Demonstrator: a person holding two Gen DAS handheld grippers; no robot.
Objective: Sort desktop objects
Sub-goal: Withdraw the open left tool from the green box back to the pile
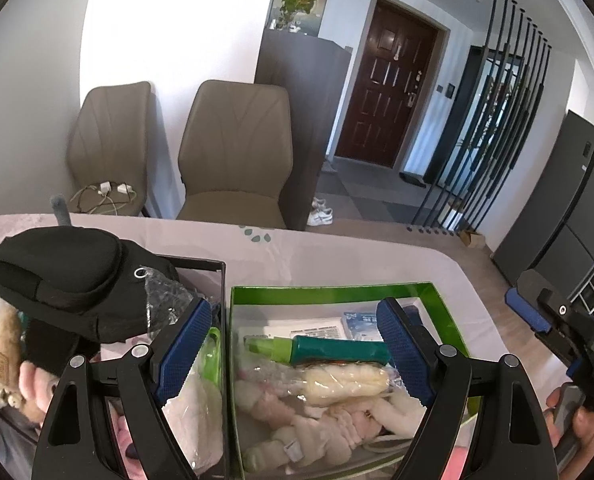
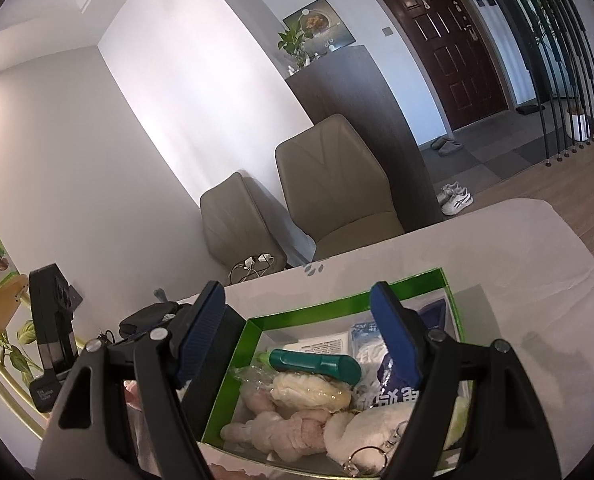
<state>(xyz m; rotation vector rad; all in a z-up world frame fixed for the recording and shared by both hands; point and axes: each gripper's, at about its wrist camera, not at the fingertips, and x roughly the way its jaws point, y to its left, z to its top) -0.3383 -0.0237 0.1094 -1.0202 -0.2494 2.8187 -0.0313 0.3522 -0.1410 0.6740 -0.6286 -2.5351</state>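
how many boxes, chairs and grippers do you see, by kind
green box: 1
dark-rimmed box: 1
beige chairs: 2
left gripper, right gripper: 2
total: 6

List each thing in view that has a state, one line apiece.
Green box: open, lidless, crowded with items.
Teal bottle: lying flat in the box.
Black pouch: atop the neighbouring bin's pile.
Left gripper: fingers apart, empty.
Right gripper: fingers apart, empty.
Door: shut.
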